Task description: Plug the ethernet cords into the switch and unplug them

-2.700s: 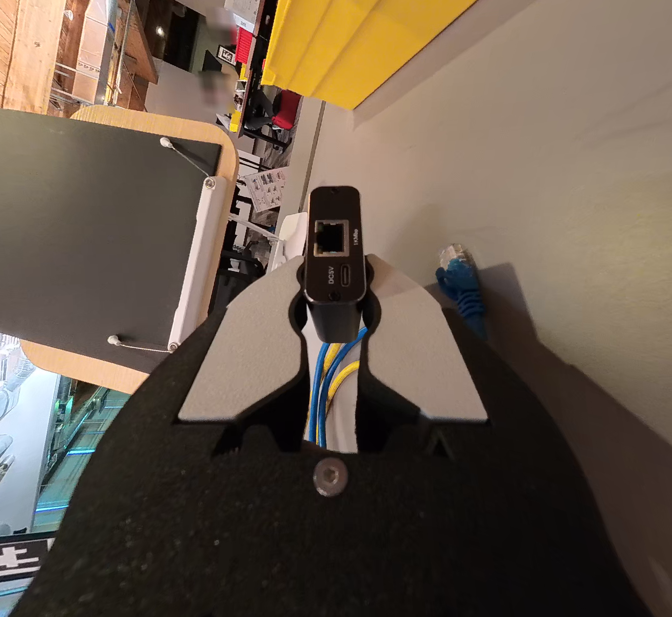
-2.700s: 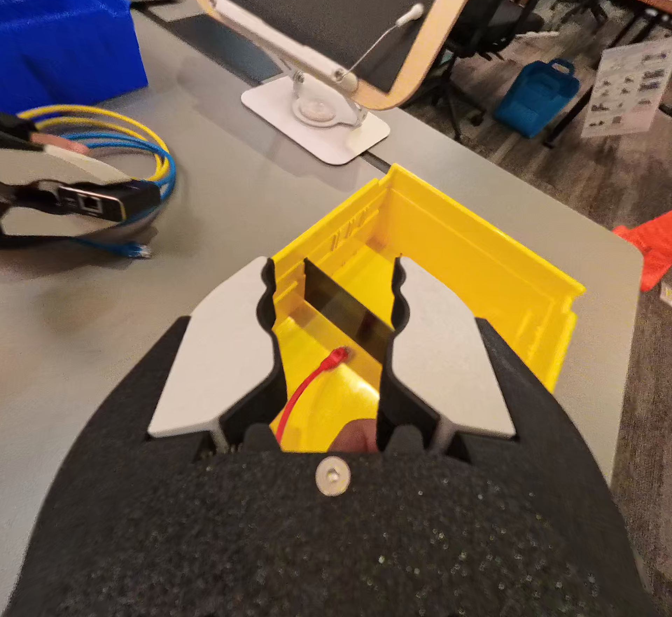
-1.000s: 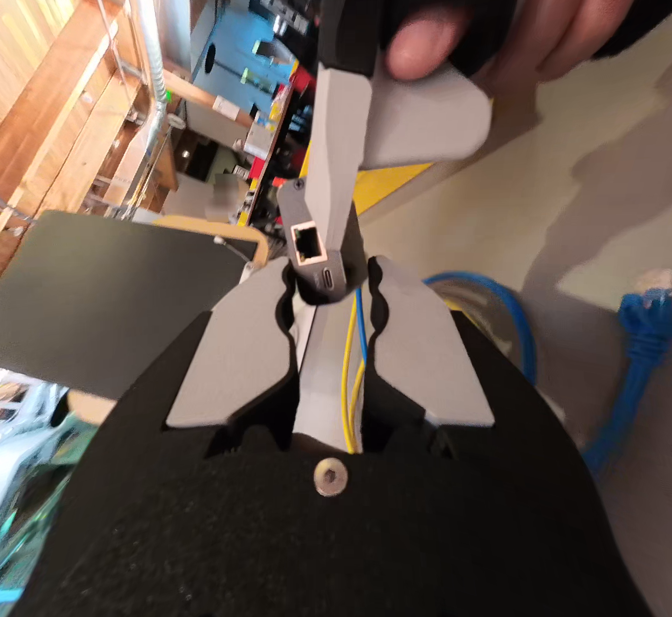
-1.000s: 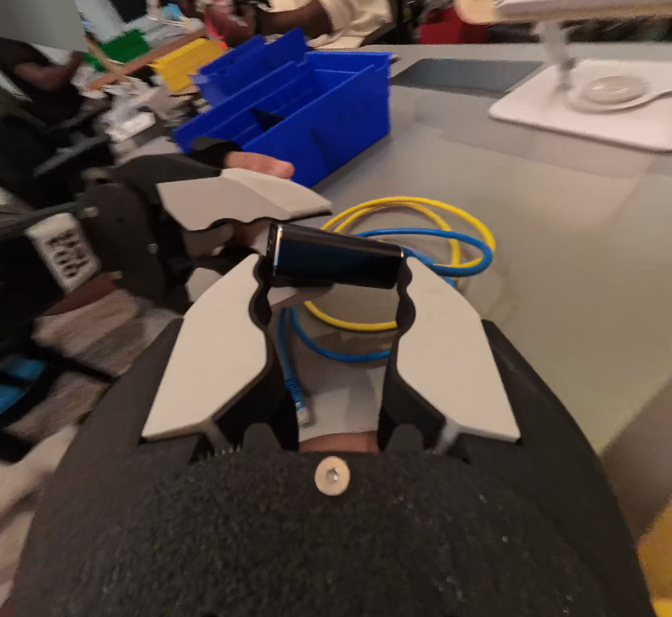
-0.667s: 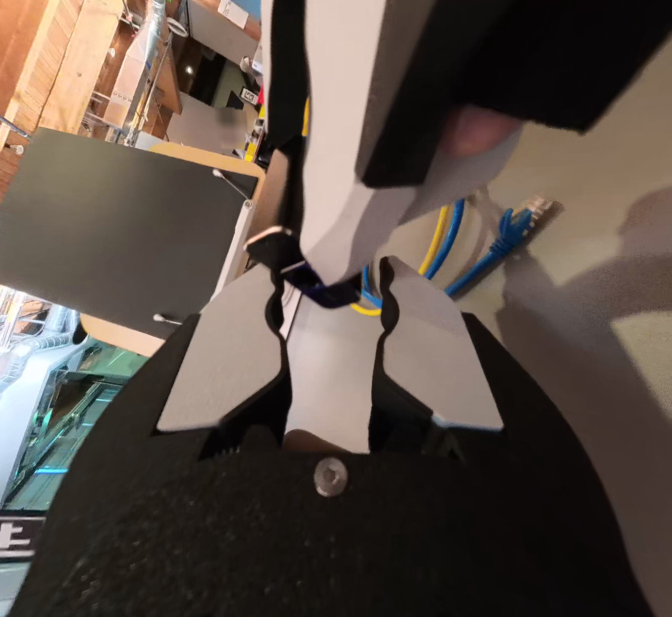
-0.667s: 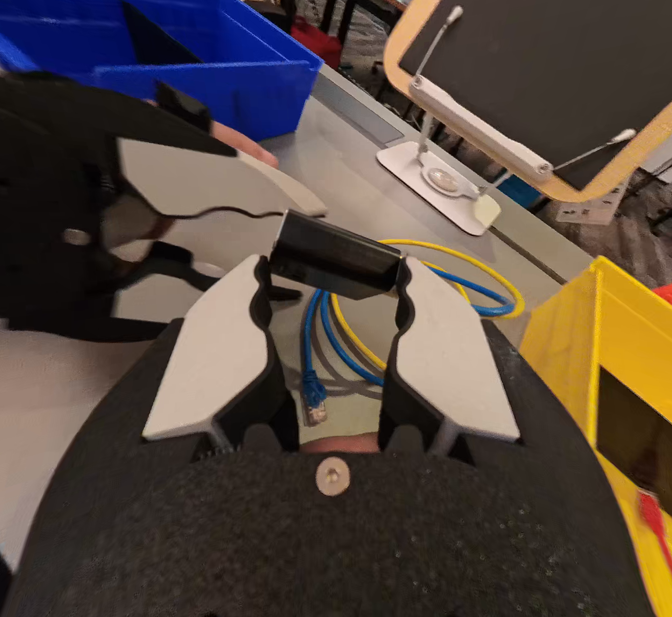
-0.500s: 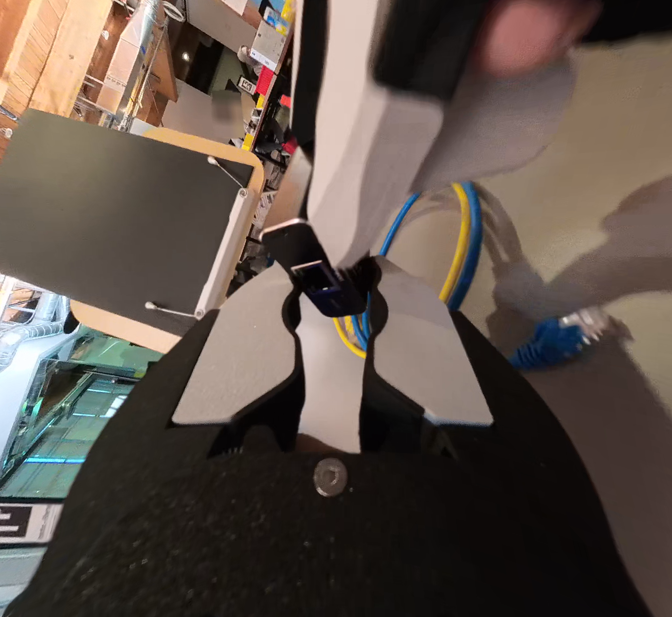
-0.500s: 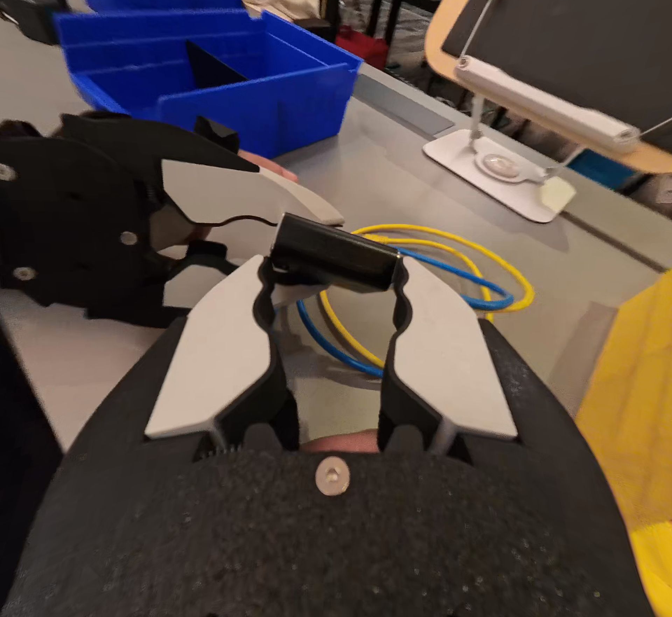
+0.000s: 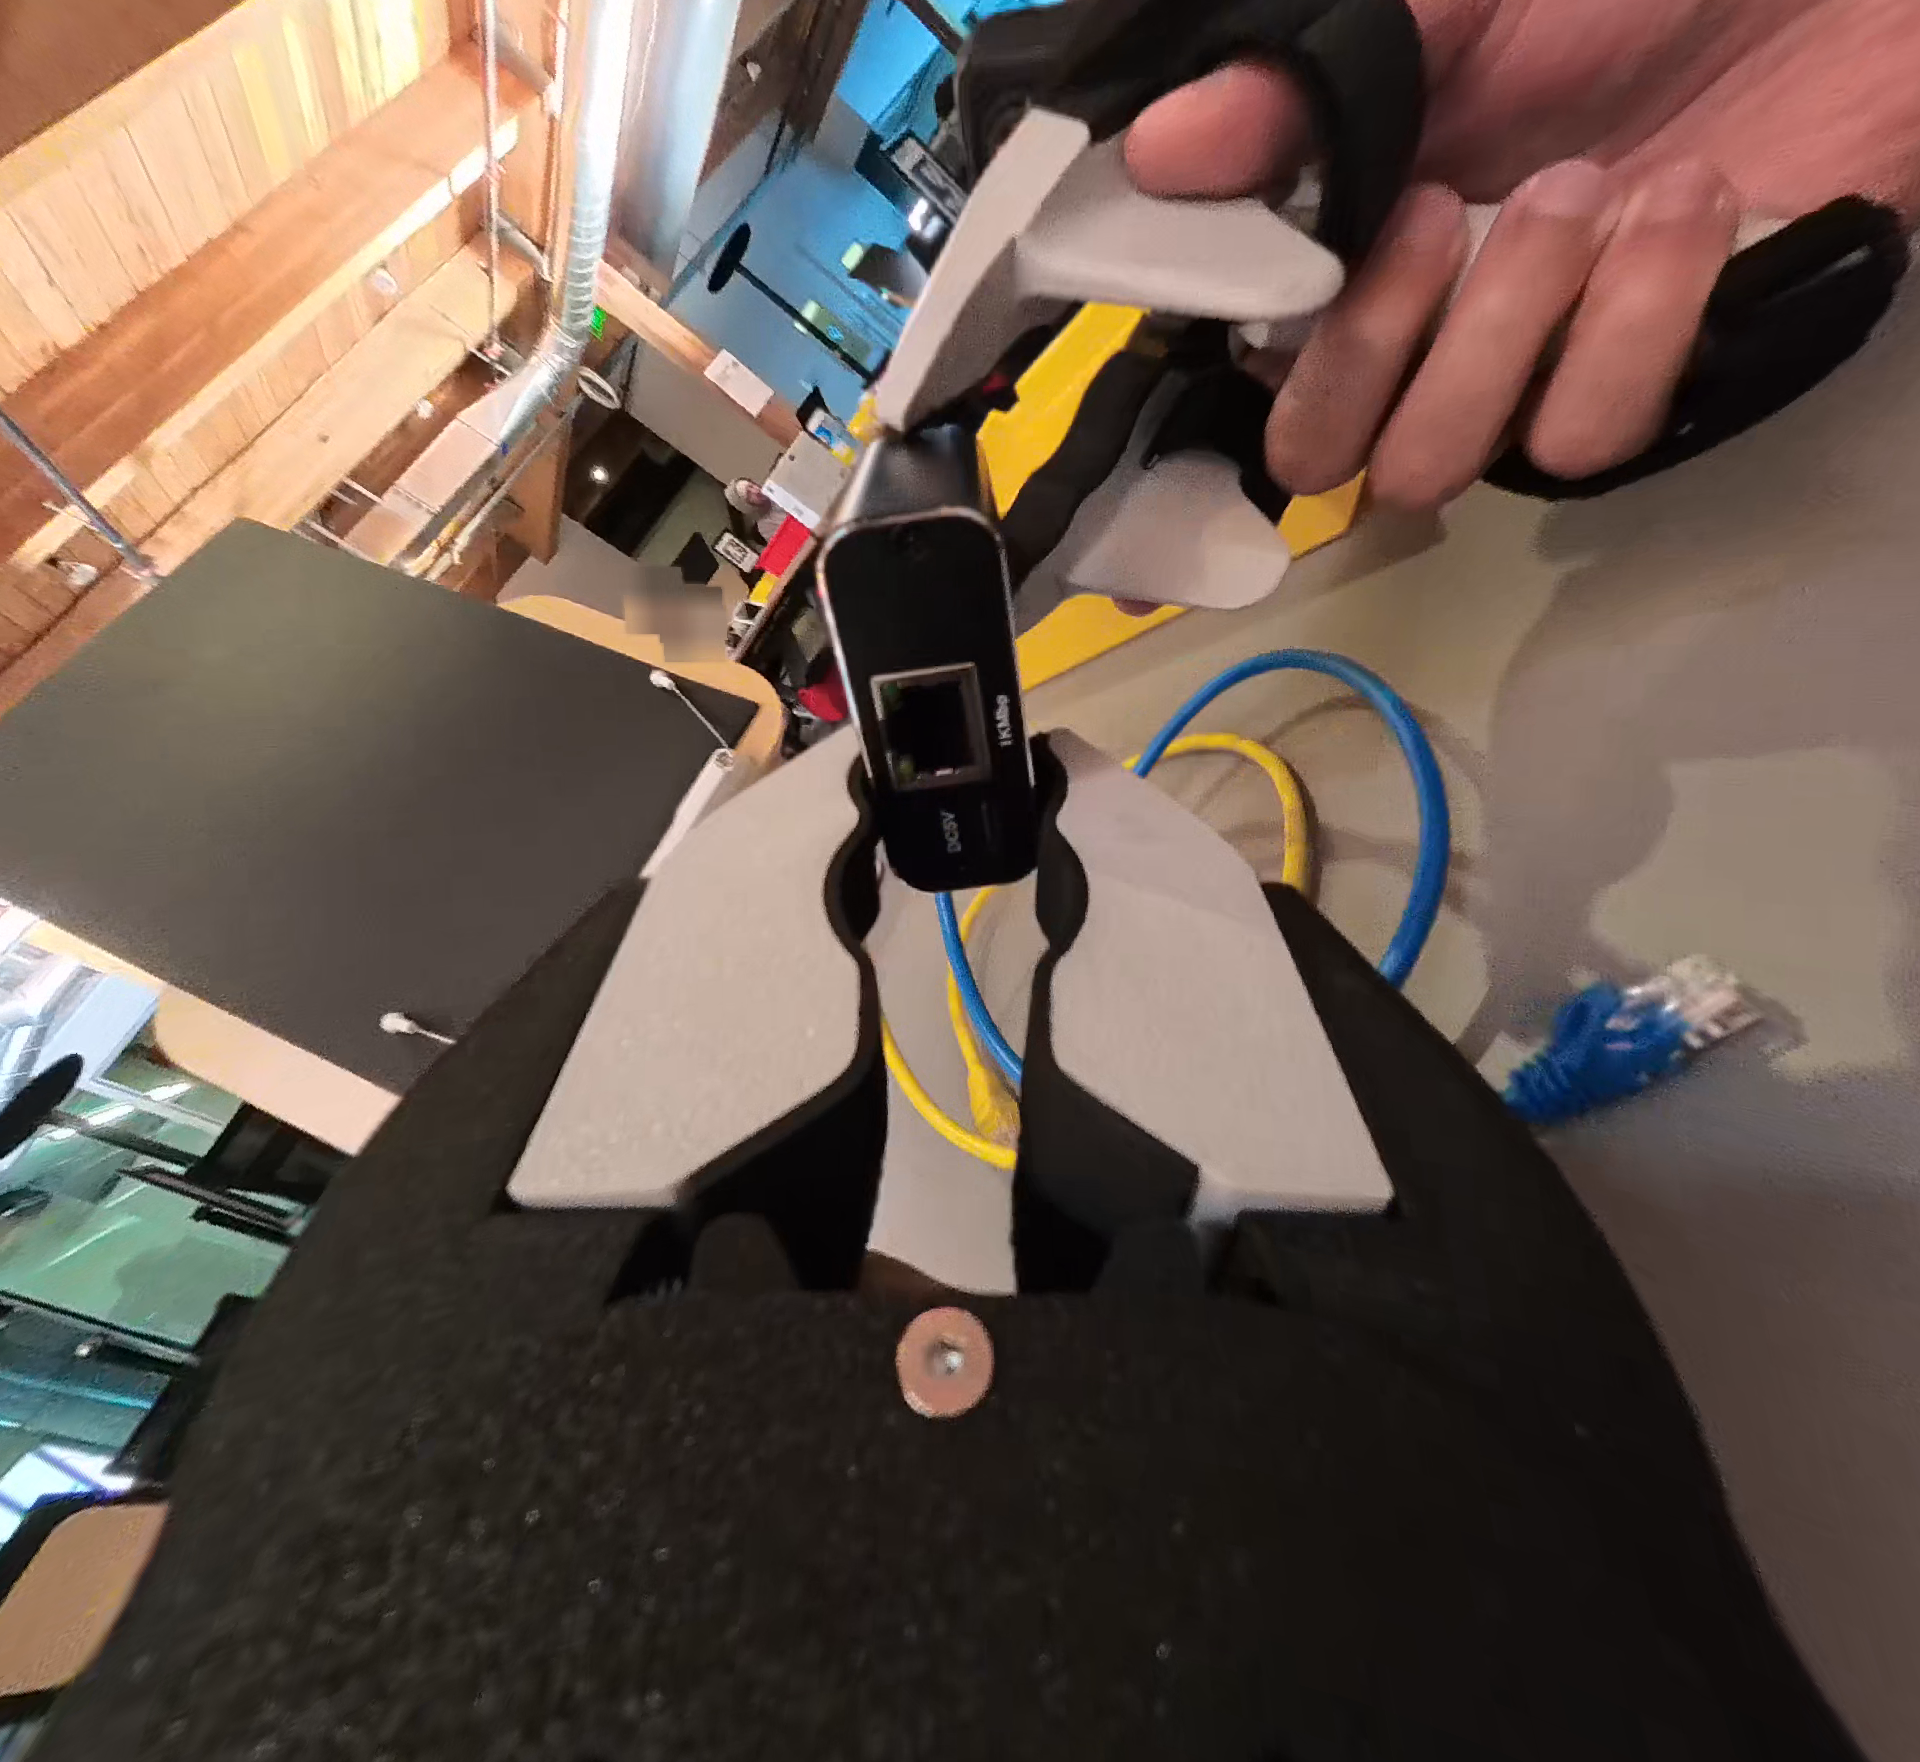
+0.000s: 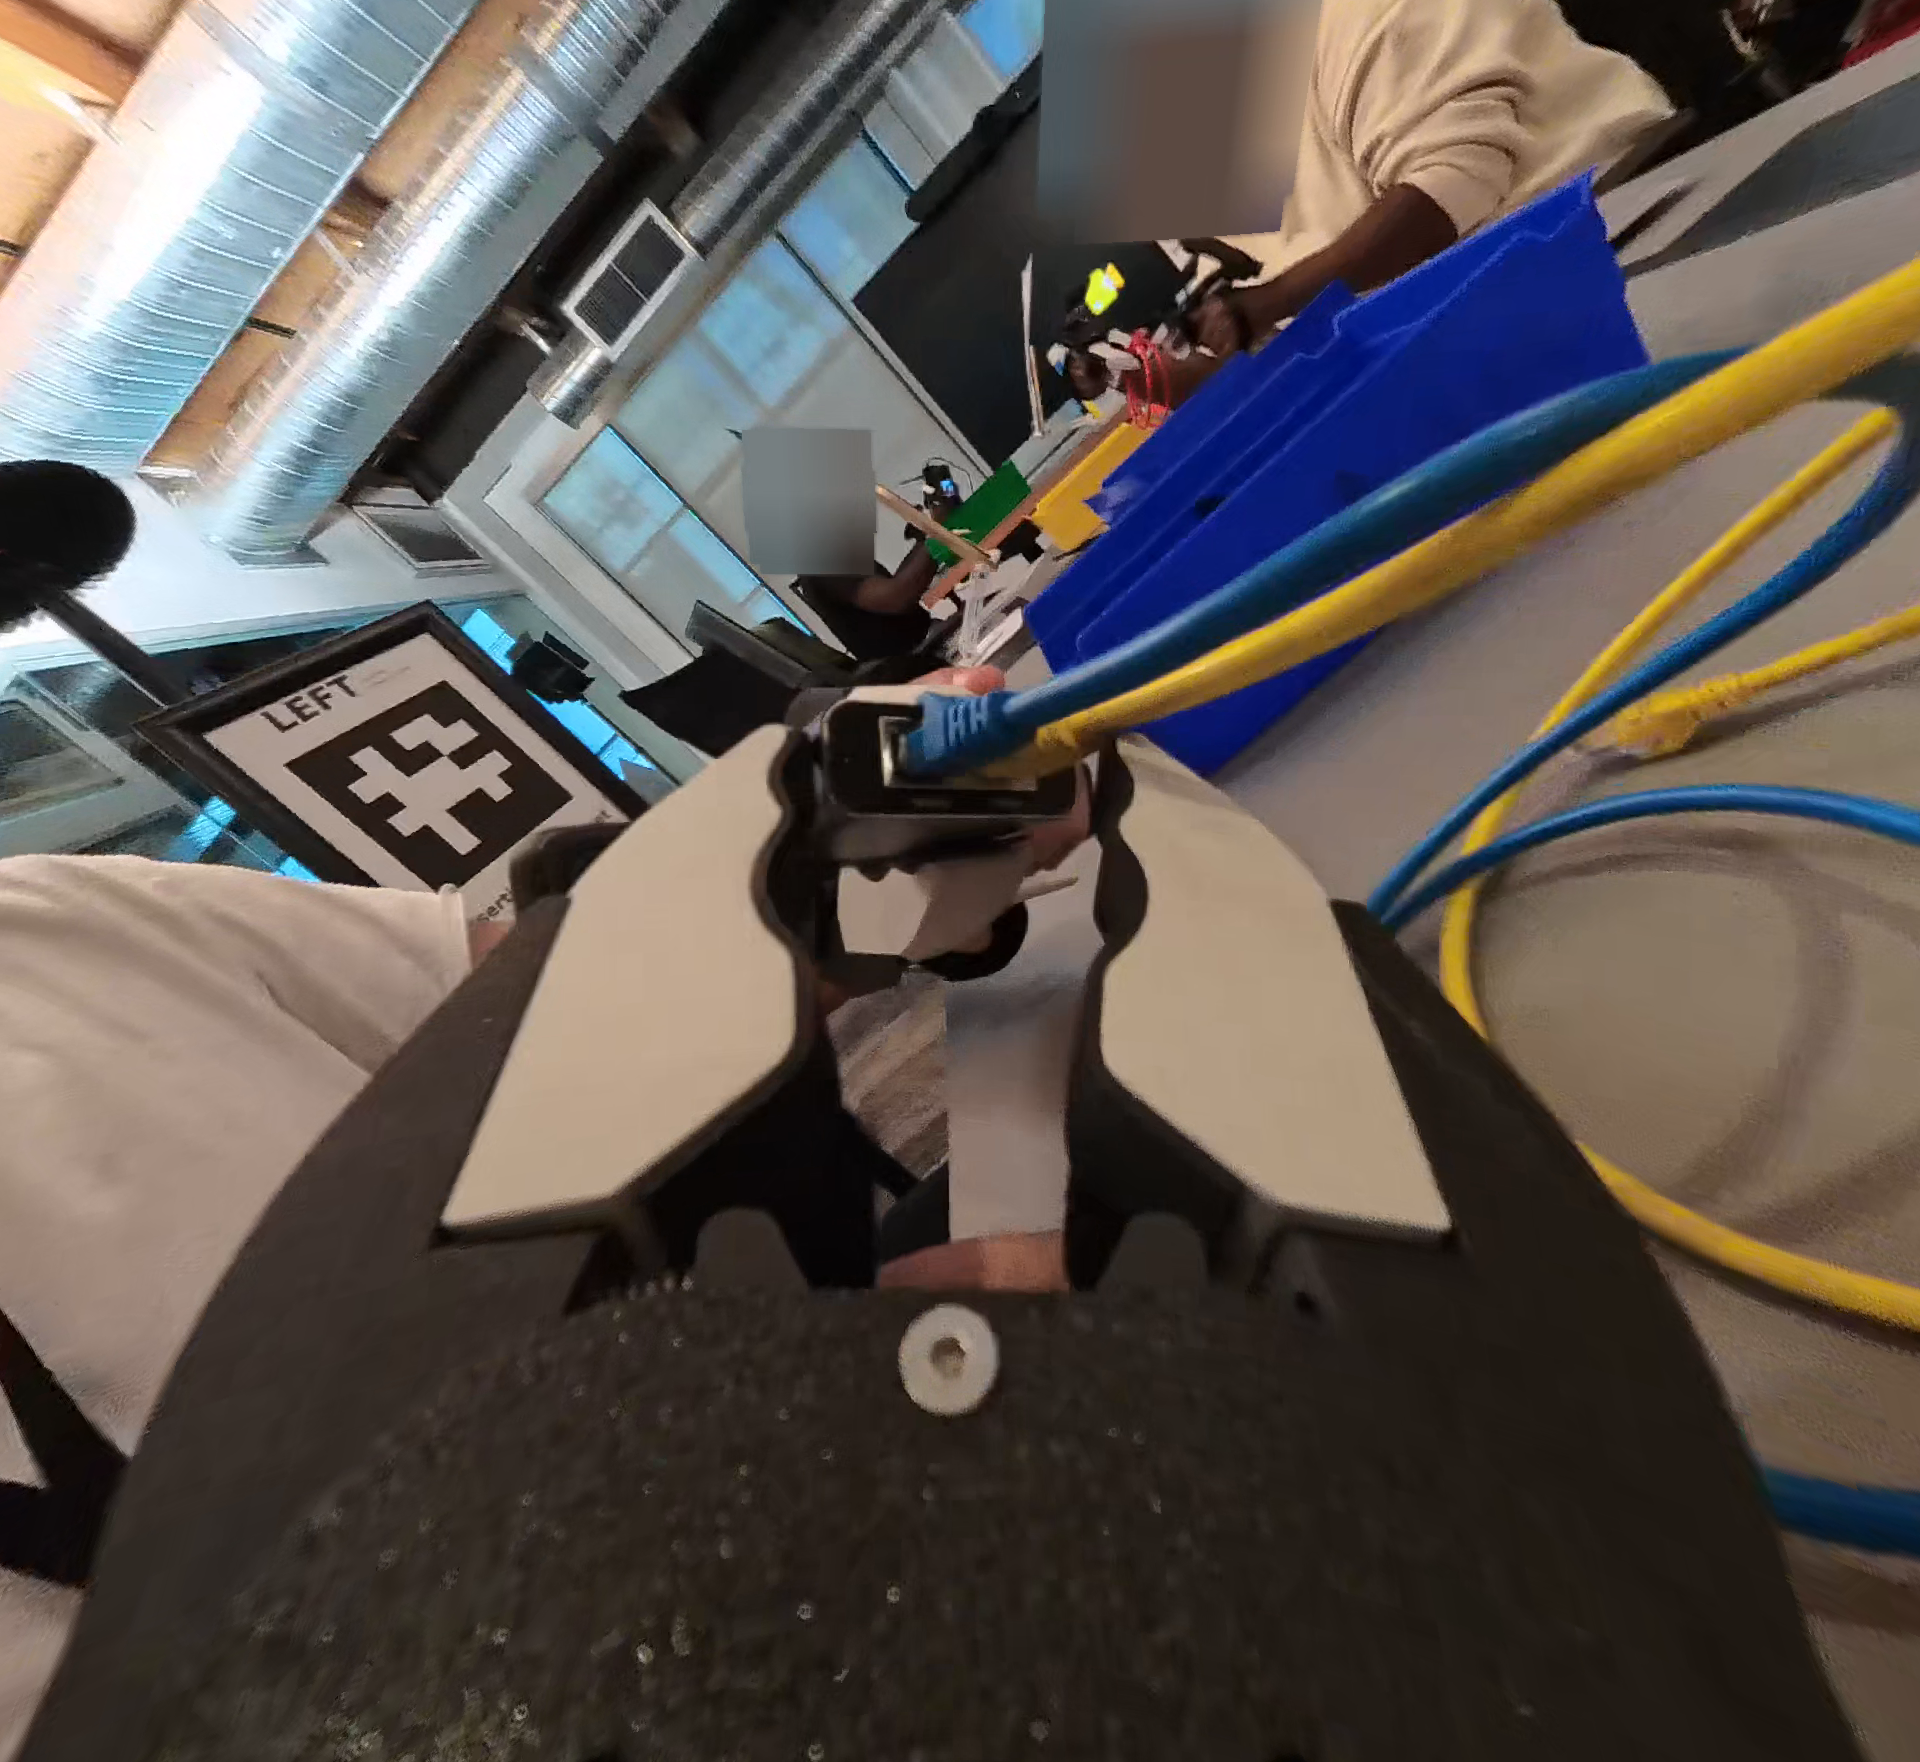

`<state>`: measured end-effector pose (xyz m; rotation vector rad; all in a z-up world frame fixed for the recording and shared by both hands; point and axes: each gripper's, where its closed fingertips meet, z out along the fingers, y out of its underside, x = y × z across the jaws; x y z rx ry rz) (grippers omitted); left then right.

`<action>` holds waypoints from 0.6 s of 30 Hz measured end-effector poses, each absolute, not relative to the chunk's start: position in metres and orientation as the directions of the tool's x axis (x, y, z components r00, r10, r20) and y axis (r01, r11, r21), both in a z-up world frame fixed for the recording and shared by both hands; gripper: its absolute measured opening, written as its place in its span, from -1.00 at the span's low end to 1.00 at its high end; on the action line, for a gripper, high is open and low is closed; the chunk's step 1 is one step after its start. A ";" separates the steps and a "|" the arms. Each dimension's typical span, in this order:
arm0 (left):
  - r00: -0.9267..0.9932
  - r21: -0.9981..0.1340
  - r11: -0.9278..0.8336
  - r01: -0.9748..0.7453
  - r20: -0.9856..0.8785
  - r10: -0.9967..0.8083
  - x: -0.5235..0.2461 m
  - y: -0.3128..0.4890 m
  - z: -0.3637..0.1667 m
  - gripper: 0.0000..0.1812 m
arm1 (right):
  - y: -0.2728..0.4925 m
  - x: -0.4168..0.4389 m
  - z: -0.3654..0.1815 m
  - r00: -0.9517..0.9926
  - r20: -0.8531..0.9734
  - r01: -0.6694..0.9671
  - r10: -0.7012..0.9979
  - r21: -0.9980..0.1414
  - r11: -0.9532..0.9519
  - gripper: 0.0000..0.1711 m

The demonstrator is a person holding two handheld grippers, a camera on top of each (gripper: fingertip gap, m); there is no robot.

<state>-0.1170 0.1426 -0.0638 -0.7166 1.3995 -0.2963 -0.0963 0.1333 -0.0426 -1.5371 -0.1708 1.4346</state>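
The black switch (image 9: 925, 611) is held up above the grey table (image 9: 1714, 777). My left gripper (image 9: 951, 777) is shut on its near end, just below an empty port (image 9: 928, 725). My right gripper (image 9: 982, 494), held by a gloved hand (image 9: 1558, 102), grips the far end. In the right wrist view my right gripper (image 10: 940, 777) is shut on the switch (image 10: 852, 762). A blue plug (image 10: 951, 725) and a yellow plug (image 10: 1060, 744) sit in its ports. The left gripper's fingers (image 10: 914, 923) show behind it. A loose blue plug (image 9: 1600, 1037) and a loose yellow plug (image 9: 992, 1104) lie on the table.
Coils of blue cord (image 9: 1423, 829) and yellow cord (image 10: 1475, 1068) lie under the grippers. A blue bin (image 10: 1351, 486) stands beyond them, and a yellow bin (image 9: 1081, 632) at the far edge. A black board on a stand (image 9: 312, 777) is at the left. People (image 10: 1455, 91) work across the table. My left and right fingertips are right by each other.
Both grippers have turned together with the switch still between them. Its end port now faces the left camera squarely, and the right view has swung up onto the face with the two plugged cords.
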 end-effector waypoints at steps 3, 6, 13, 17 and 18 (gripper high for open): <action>0.172 -0.618 0.752 -0.227 -0.786 -0.594 -0.116 0.145 -0.071 -0.71 | 0.135 -0.095 -0.049 0.293 -0.705 -0.499 0.646 -0.689 -0.525 -0.41; 0.165 -0.613 0.717 -0.333 -0.786 -0.596 -0.114 0.158 -0.086 -0.70 | 0.142 -0.093 -0.055 0.424 -0.659 -0.484 0.621 -0.744 -0.460 -0.42; 0.177 -0.682 0.545 -0.487 -0.689 -0.703 -0.103 0.163 -0.112 -0.49 | 0.154 -0.098 -0.062 0.857 -0.199 -0.126 0.476 -0.976 -0.180 -0.43; 0.216 -0.721 0.466 -0.512 -0.634 -0.743 -0.100 0.162 -0.113 -0.58 | 0.146 -0.125 -0.075 0.850 -0.069 0.031 0.522 -0.983 -0.180 -0.44; 0.225 -0.728 0.438 -0.527 -0.617 -0.754 -0.102 0.165 -0.115 -0.61 | 0.145 -0.127 -0.077 0.857 -0.051 0.049 0.512 -0.983 -0.178 -0.46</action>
